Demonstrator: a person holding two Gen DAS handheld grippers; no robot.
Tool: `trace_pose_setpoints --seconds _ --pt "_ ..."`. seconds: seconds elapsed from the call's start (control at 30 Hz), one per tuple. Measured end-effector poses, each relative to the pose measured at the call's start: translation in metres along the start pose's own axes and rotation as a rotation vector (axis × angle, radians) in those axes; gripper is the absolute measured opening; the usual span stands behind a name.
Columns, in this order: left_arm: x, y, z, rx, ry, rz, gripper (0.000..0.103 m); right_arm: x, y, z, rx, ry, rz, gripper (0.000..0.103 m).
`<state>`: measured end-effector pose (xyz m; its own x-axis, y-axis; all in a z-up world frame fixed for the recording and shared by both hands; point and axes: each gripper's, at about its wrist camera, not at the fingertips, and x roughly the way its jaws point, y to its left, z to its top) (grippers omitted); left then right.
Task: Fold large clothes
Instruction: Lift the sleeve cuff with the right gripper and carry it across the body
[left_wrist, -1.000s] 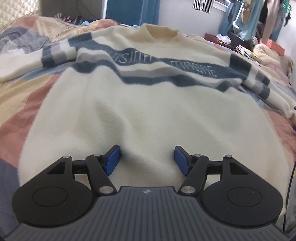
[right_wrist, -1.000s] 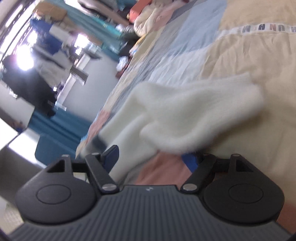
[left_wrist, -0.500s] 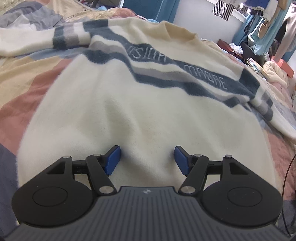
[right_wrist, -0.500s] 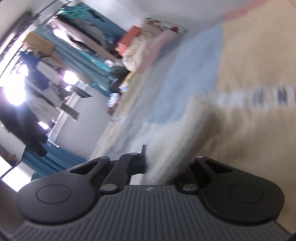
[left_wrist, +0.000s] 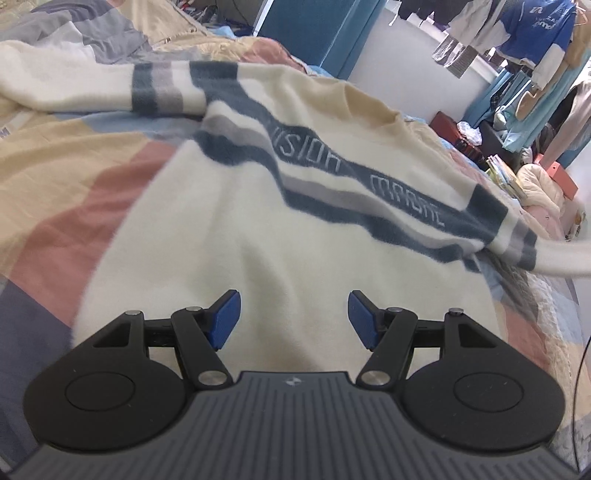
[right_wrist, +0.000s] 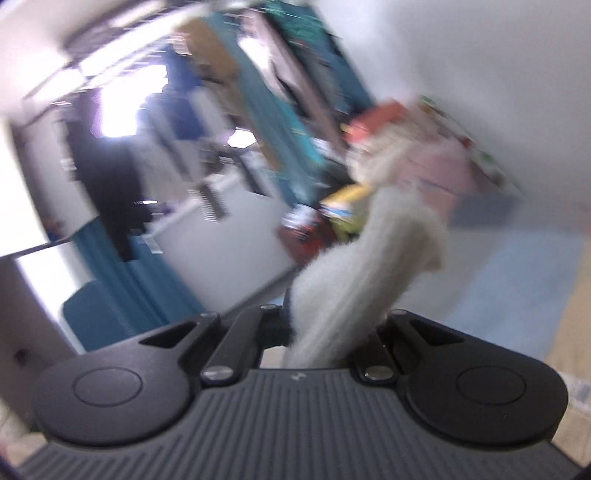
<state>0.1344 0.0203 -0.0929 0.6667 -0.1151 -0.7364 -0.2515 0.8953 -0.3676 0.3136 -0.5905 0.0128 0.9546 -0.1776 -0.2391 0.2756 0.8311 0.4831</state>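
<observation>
A cream sweater (left_wrist: 258, 236) with dark blue and grey chest stripes lies spread flat on the bed, neck toward the far side. My left gripper (left_wrist: 293, 317) hovers open over its lower body, blue pads apart with only the fabric below. One sleeve (left_wrist: 74, 88) stretches to the far left. The other sleeve (left_wrist: 561, 258) lifts off the bed at the right edge. In the right wrist view my right gripper (right_wrist: 332, 328) is shut on that sleeve's cream cuff (right_wrist: 373, 266), which sticks up between the fingers. That view is blurred.
The sweater rests on a patchwork quilt (left_wrist: 74, 206) of tan, pink, blue and grey. Beyond the bed stand a blue panel (left_wrist: 317, 33), hanging clothes (left_wrist: 528, 44) and piled items (left_wrist: 535, 181) at the far right.
My right gripper closed on the sleeve cuff and rose with it, swinging the view from the quilt to the room. The left gripper shifted and rolled slightly, staying open.
</observation>
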Motion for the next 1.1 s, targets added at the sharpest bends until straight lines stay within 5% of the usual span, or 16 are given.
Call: trace_pose_setpoints --seconds 0.3,0.47,0.7,1.1 --pt "-0.046 0.043 -0.001 -0.066 -0.071 -0.089 0.07 -0.098 0.186 -0.004 -0.307 -0.054 0.266 0.01" --pt "-0.09 0.055 -0.001 -0.034 -0.188 -0.107 0.07 -0.128 0.252 -0.037 -0.314 -0.005 0.377 0.01" --pt "-0.128 0.071 0.0 -0.006 -0.294 -0.117 0.07 -0.17 0.324 -0.133 -0.504 0.093 0.445 0.012" --pt "-0.115 0.142 0.009 -0.142 -0.254 -0.171 0.07 -0.189 0.365 -0.338 -0.794 0.345 0.465 0.013"
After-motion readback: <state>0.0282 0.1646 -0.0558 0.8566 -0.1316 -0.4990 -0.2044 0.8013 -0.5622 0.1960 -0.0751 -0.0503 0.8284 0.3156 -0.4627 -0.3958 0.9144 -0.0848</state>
